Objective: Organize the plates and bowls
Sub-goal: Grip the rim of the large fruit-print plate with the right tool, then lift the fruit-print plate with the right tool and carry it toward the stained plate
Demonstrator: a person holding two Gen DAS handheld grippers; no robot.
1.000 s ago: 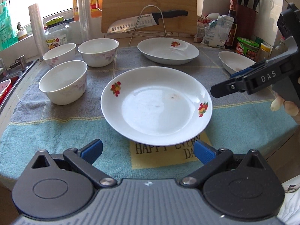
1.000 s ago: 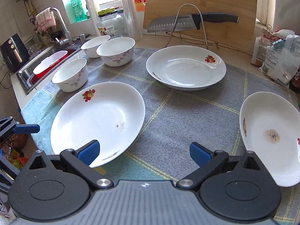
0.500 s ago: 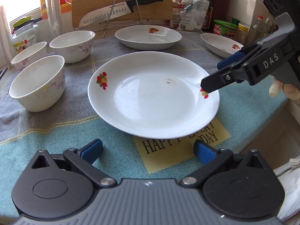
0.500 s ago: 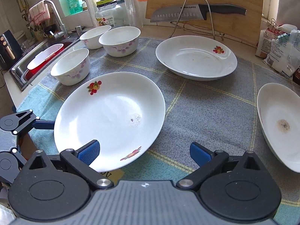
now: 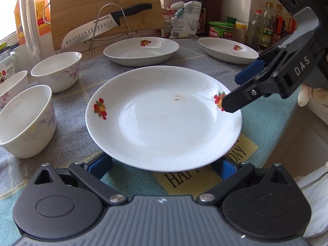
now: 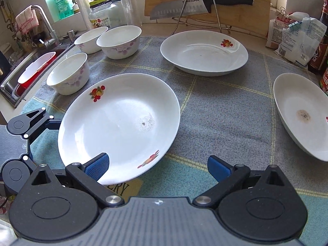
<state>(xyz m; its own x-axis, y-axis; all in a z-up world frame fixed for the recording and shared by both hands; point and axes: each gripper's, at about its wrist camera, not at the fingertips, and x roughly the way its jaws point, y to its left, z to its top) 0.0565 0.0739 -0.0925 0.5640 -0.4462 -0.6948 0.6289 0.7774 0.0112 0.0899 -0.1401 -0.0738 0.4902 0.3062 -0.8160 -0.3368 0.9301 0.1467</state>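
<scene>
Near plate [image 5: 164,119] flat on cloth [image 5: 69,123] at front edge of table, fruit prints on left and right rim, small dark speck near centre. Left tool [image 5: 164,165] low at plate's near rim, fingers spread wide to either side and partly tucked under the rim — not clamped on anything; contact with the plate cannot be told. Right tool [image 6: 157,167] likewise spread wide, left finger [image 6: 96,167] over the plate's near-right rim, right finger over bare cloth; seen from the left wrist view as a black arm marked "DAS" with one tip just above the right fruit print. Touching or just clear: cannot tell. Second plate [image 5: 141,50] further back at centre, third plate [image 5: 227,50] back right, brown stain in its well; all three well apart. Three bowls on the left of the cloth: one [image 5: 25,121] nearest, just beside the near plate, two more [image 5: 56,71] [image 5: 12,86] behind it, upright, not stacked. Yellow label [image 5: 205,164] with lettering partly covered by the near plate. Cutting board [image 5: 106,10] upright at the back, knife [image 5: 106,27] on wire rack in front of it. Jars and bottles [image 5: 264,30] back right — sink [image 6: 30,75] far left in right wrist view.
</scene>
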